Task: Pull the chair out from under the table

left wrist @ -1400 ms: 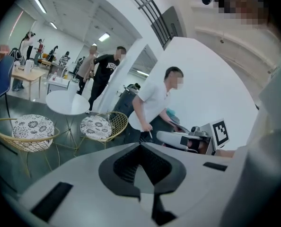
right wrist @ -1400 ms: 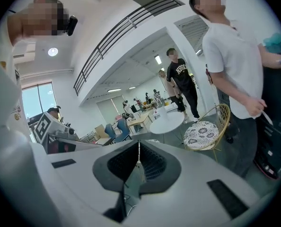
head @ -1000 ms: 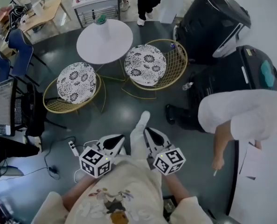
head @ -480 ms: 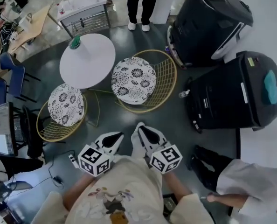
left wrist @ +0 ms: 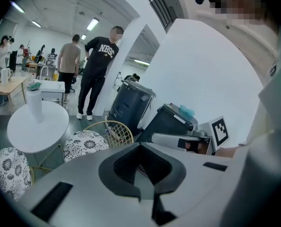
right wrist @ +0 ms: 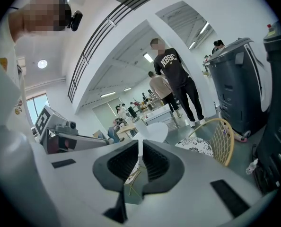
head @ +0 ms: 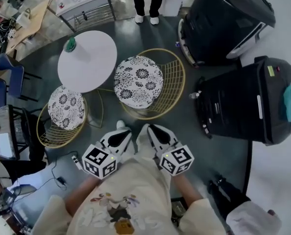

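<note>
Two gold wire chairs [head: 174, 80] [head: 43, 132] beside round white table [head: 89, 70].

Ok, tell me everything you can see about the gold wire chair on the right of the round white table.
The chair has a thin gold wire frame: a curved grid back wrapping round the seat, and slim legs. A round white cushion with black flower print lies on the seat. It stands upright on the dark floor, close beside the round white table. Neither the left hand-held gripper nor the right hand-held gripper touches it; both are short of it.
</note>
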`<state>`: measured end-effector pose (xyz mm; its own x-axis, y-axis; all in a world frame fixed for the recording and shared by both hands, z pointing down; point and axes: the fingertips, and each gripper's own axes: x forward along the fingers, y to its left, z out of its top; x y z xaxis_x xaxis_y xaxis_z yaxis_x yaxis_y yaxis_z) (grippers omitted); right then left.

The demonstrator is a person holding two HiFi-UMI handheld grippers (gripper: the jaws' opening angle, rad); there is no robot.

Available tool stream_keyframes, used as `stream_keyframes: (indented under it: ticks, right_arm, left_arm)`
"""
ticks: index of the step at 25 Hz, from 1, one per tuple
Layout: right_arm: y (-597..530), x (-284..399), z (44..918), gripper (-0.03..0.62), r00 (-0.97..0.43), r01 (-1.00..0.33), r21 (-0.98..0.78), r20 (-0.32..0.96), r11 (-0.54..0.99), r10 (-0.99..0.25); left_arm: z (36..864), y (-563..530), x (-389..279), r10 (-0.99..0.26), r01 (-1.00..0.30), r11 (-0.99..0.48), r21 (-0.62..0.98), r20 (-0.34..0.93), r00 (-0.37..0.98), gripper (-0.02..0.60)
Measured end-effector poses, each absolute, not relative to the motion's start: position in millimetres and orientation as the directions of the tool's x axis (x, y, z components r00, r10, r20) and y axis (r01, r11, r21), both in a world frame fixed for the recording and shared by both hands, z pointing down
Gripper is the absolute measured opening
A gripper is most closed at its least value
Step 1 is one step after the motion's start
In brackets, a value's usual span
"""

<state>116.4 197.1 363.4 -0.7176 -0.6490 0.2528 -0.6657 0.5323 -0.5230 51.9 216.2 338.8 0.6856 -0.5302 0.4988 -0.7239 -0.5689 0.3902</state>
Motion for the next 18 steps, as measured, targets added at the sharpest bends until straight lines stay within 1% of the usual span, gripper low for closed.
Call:
stream_keyframes:
  ticks: [8, 14, 15, 17, 18]
  right_arm:
    - [164.6, 132.4, 391.7, 0.014, -0.681, -0.706, -0.521, 0.315, 0.480, -0.661]
    - [132.6, 156.9, 420.0, 0.016, -0.626, -0.763, -0.477, 0.377, 0.436, -0.683]
    - [127.4, 161.1, 425.3, 0.022, -0.618, -0.771, -0.470, 0.389, 0.430, -0.683]
    - [116.5, 168.5, 435.4, 0.073, -0.604, -0.785, -0.456, 0.415, 0.419, -0.680]
    - [110.2, 172.2, 440.3, 0.084, -0.596, -0.793, -0.447, 0.429, 0.414, -0.679]
  left_arm:
    - [357.9, 191.1, 50.9, -0.517, -0.729, -0.561, 0.391, 0.523, 0.678, 0.008]
    - [380.3, 180.0, 57.4, -0.487, -0.718, -0.545, 0.433, 0.535, 0.691, 0.008]
    - [385.1, 178.7, 58.8, -0.482, -0.716, -0.541, 0.441, 0.536, 0.694, 0.008]
    - [395.2, 175.2, 60.6, -0.471, -0.713, -0.534, 0.455, 0.540, 0.697, 0.008]
    - [400.3, 172.8, 61.3, -0.466, -0.712, -0.531, 0.459, 0.543, 0.698, 0.008]
